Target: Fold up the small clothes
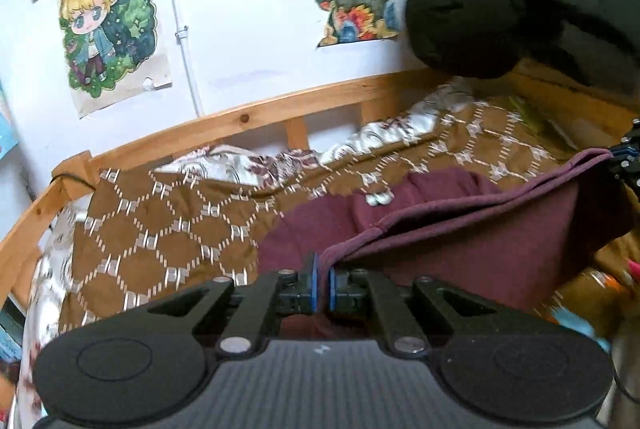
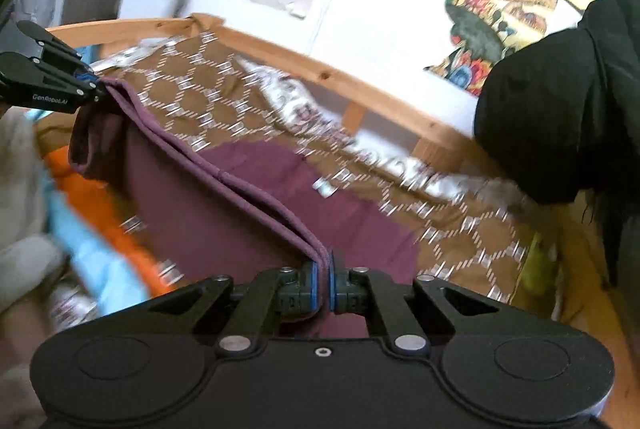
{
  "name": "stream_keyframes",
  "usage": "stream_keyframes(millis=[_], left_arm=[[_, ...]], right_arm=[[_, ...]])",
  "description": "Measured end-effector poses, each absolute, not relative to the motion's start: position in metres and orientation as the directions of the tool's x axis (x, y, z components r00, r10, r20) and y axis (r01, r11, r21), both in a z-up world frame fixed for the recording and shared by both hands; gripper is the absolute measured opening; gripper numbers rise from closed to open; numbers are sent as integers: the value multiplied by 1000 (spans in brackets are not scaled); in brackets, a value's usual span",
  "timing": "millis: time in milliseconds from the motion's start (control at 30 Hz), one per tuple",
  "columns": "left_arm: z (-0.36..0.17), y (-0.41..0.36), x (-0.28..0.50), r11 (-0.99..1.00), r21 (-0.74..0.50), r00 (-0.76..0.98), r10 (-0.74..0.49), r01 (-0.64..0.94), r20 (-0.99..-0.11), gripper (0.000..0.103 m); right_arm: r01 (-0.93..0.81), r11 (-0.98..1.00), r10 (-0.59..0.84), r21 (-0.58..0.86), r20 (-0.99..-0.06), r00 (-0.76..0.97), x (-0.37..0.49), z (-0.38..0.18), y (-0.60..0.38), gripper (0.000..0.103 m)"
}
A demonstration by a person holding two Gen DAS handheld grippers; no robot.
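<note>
Soft, light maroon garment [image 2: 224,205], limp knit that sags between holds and probably slips little against rubber pads; best held along the hemmed edge, near the corners, as now. Left gripper [image 1: 323,283] closed tight on one end of that doubled edge, right gripper [image 2: 325,283] closed tight on the other end, blue pads pinching fabric with no gap showing. Lifted above the brown patterned bedspread [image 1: 160,229], lower part trailing down onto it, near the wooden bed rail [image 1: 256,113]. Long axis along the taut hem, running gripper to gripper, roughly level; body hanging below and away toward the wall. Likely mid-fold. Black jacket [image 2: 560,101] well apart, at the far right.
</note>
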State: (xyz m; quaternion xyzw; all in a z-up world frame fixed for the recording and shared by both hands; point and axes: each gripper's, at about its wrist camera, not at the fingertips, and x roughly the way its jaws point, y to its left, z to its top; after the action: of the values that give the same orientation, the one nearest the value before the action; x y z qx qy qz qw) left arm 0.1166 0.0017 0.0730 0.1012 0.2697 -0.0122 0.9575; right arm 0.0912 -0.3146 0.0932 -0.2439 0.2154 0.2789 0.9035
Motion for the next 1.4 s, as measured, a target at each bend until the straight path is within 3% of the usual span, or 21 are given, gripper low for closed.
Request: stream_keyframes(millis=[333, 600, 800, 900, 967, 1033, 1133, 1267, 1400], left_arm=[[25, 12, 284, 987, 163, 856, 84, 0, -510, 6], [-29, 36, 355, 999, 1, 800, 36, -45, -598, 7], [-54, 45, 371, 998, -14, 765, 36, -59, -643, 30], [-55, 53, 370, 995, -78, 747, -8, -60, -665, 52], [-50, 58, 365, 989, -129, 750, -34, -69, -661, 85], [-44, 63, 356, 980, -168, 772, -25, -107, -635, 95], [-36, 62, 345, 979, -158, 785, 0, -125, -619, 101], [-28, 57, 323, 989, -78, 795, 53, -125, -605, 102], [-29, 49, 293, 997, 0, 777, 61, -79, -627, 102]], right_arm=[[-413, 831, 247, -372, -419, 874, 241, 55, -260, 5], [-345, 919, 224, -192, -465, 856, 328, -6, -255, 5], [-346, 926, 243, -154, -459, 855, 347, -34, -257, 6], [-348, 927, 243, -143, -479, 844, 349, -43, -257, 7], [-341, 930, 234, -139, -493, 838, 350, -47, -257, 14], [-340, 932, 236, -125, -504, 831, 350, -49, -259, 22], [-336, 936, 244, -103, -498, 832, 347, -47, -262, 41], [-331, 942, 263, -57, -487, 833, 340, -42, -268, 85], [-349, 937, 288, -24, -513, 809, 328, -37, -271, 98]])
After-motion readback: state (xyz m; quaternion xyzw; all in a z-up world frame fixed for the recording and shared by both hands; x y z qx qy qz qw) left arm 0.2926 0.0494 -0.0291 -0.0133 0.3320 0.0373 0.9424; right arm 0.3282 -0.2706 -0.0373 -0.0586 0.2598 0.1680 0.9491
